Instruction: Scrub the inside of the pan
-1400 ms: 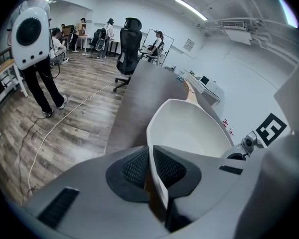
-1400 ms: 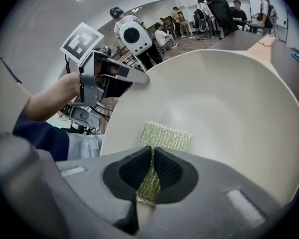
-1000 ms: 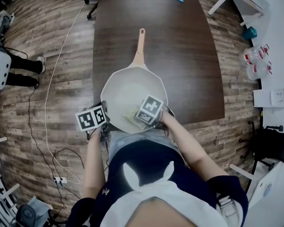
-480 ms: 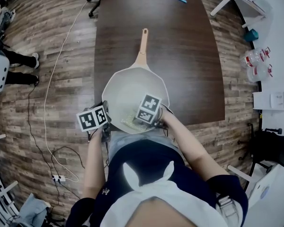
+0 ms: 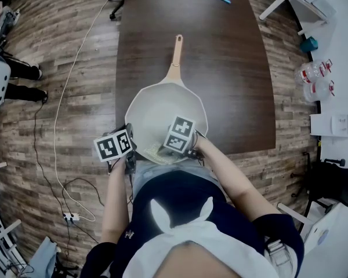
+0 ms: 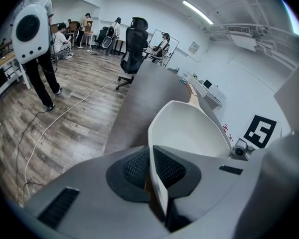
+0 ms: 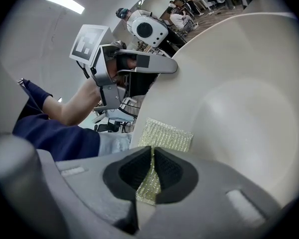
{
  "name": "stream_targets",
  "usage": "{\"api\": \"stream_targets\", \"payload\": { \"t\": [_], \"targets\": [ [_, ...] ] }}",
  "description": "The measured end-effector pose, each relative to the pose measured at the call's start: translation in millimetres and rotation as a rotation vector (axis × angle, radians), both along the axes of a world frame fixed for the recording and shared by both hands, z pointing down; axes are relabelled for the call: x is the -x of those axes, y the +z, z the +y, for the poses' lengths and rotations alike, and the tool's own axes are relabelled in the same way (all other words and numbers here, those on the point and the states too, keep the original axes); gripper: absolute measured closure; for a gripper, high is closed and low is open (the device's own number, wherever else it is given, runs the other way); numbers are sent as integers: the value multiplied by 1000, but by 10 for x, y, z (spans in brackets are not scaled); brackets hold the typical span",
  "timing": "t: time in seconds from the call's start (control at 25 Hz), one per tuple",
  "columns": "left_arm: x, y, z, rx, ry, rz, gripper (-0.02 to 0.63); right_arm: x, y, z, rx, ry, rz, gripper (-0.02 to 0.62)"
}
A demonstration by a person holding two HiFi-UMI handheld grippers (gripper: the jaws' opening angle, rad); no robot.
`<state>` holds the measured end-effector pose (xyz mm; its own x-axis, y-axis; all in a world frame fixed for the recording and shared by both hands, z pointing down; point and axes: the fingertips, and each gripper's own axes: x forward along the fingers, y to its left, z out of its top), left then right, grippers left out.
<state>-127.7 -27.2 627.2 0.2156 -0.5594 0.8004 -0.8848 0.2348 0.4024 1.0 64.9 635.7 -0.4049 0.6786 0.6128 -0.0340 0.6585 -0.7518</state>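
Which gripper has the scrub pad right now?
The right gripper: its jaws pinch the yellow-green pad inside the pan. The left gripper clamps the pan's rim instead.

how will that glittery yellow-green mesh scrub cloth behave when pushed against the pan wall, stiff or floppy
Probably floppy: the glittery yellow-green mesh scrub cloth is a thin sheet pinched in the right gripper, its free end lying flat against the cream pan wall. Likely very light, being so thin. Its coarse weave should drag rather than slip.
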Motion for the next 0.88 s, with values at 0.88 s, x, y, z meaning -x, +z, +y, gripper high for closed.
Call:
{"api": "stream_targets", "payload": {
  "t": [0.88],
  "targets": [
    [23, 20, 0, 10, 3, -13, 580, 522, 188, -230, -271, 59, -46, 575]
  ]
}}
